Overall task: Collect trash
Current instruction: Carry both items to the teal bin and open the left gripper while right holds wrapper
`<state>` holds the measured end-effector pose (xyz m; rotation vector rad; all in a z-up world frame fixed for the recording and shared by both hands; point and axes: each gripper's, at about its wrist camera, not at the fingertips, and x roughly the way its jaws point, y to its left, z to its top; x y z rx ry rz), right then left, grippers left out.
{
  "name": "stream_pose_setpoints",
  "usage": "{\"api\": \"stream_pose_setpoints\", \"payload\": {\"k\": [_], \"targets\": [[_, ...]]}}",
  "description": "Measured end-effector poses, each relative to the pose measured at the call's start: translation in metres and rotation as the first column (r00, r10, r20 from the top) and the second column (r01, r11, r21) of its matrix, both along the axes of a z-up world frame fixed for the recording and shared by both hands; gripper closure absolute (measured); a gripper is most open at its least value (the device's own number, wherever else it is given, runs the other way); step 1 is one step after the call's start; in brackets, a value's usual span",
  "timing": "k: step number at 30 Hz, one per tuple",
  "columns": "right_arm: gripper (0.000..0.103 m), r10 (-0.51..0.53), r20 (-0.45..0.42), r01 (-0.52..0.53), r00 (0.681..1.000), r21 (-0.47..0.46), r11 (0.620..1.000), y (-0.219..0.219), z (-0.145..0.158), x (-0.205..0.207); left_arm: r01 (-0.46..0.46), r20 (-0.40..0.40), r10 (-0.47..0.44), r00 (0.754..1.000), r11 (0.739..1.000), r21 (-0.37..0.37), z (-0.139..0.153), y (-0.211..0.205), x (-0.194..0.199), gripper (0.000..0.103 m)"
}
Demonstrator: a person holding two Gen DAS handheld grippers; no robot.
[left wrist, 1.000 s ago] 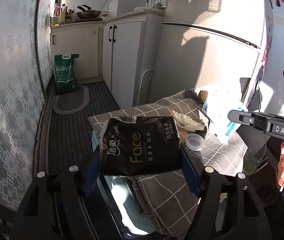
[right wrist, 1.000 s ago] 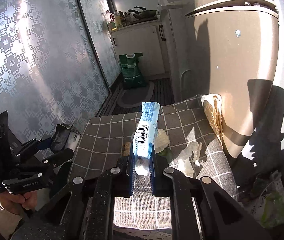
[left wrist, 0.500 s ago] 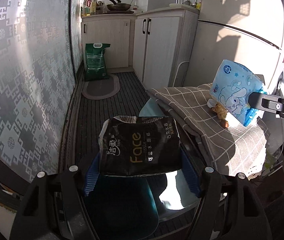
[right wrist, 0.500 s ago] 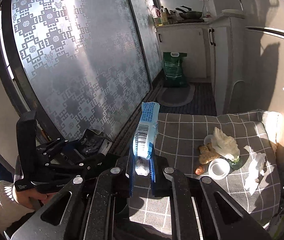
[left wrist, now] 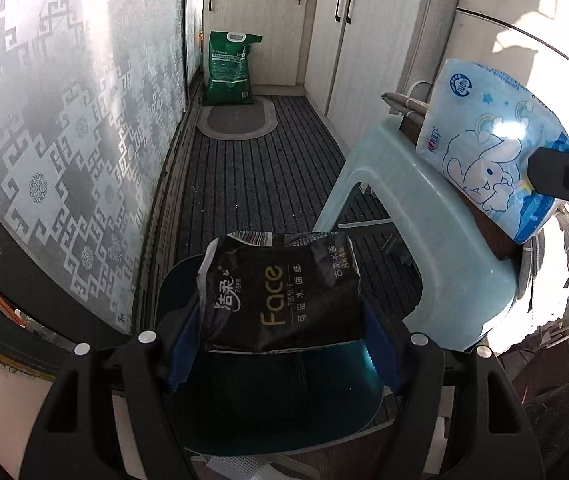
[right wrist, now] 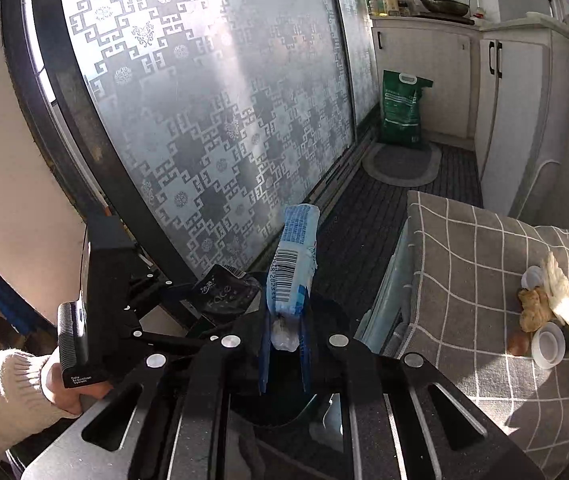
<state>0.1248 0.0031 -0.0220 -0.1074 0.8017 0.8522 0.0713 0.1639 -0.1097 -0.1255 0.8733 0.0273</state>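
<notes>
The left hand-held gripper [left wrist: 284, 344] is clamped across the width of a black "Face" tissue pack [left wrist: 280, 300], its jaws wide apart because the pack is wide. The right hand-held gripper [right wrist: 284, 356] is almost closed on the thin edge of a light blue tissue pack [right wrist: 294, 264], which stands up from the pads. Both packs hang over a dark teal trash bin [left wrist: 276, 404] on the floor, beside a pale blue plastic stool [left wrist: 436, 248].

I judge the step in hand to be the drop into the bin. To do it well, each pack should be over the bin's opening, not over its rim, before the jaws open. The blue pack is tall and light, so it may tip sideways; lowering it closer to the opening first seems safer. It is better to release one pack after the other, so they do not knock each other out.

Count: two tissue packs, one in each gripper; one bin; one stool. On the grey checked tablecloth [right wrist: 464, 280] of the table I see two small white caps [right wrist: 548, 344], one piece of ginger [right wrist: 532, 314], one small brown thing I cannot name, and some white crumpled paper [right wrist: 562, 294], not clearly countable.
</notes>
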Motion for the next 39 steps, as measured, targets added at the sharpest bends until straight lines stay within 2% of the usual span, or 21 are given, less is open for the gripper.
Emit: {"api": "stream_pose_setpoints", "payload": {"k": [10, 18, 21, 24, 30, 32, 34, 39], "targets": [[0.091, 0.045, -0.050, -0.050, 0.998, -0.103, 0.993, 0.038, -0.032, -0.004, 0.010, -0.151, -0.013, 0.988, 1.000, -0.021, -0.053, 0.013, -0.004, 0.029], [0.091, 0.045, -0.082, -0.057, 0.996, -0.143, 0.988, 0.049, -0.048, 0.002, 0.028, -0.218, -0.028, 0.976, 1.000, -0.002, -0.073, 0.013, -0.004, 0.025], [0.091, 0.046, -0.089, -0.060, 0.995, -0.155, 0.986, 0.053, -0.053, 0.005, 0.034, -0.207, -0.034, 0.978, 0.999, -0.006, -0.072, 0.014, -0.005, 0.019], [0.091, 0.050, -0.090, -0.065, 0.995, -0.170, 0.983, 0.057, -0.057, 0.005, 0.035, -0.179, -0.036, 0.983, 0.999, -0.006, -0.066, 0.018, -0.005, 0.018], [0.091, 0.057, -0.100, -0.076, 0.993, -0.193, 0.978, 0.062, -0.065, 0.006, -0.017, -0.090, 0.018, 0.996, 1.000, 0.007, -0.038, 0.028, -0.011, 0.029], [0.091, 0.060, -0.105, -0.080, 0.993, -0.202, 0.976, 0.064, -0.069, 0.007, -0.040, -0.060, 0.039, 0.997, 0.999, -0.020, -0.026, 0.034, -0.012, 0.036], [0.091, 0.063, -0.111, -0.085, 0.992, -0.213, 0.973, 0.067, -0.073, 0.007, -0.058, -0.021, 0.057, 0.998, 0.998, -0.016, -0.013, 0.037, -0.015, 0.039], [0.091, 0.081, -0.124, -0.109, 0.989, -0.238, 0.965, 0.071, -0.085, 0.006, -0.083, 0.060, 0.086, 0.994, 0.995, -0.052, 0.023, 0.044, -0.020, 0.043]]}}
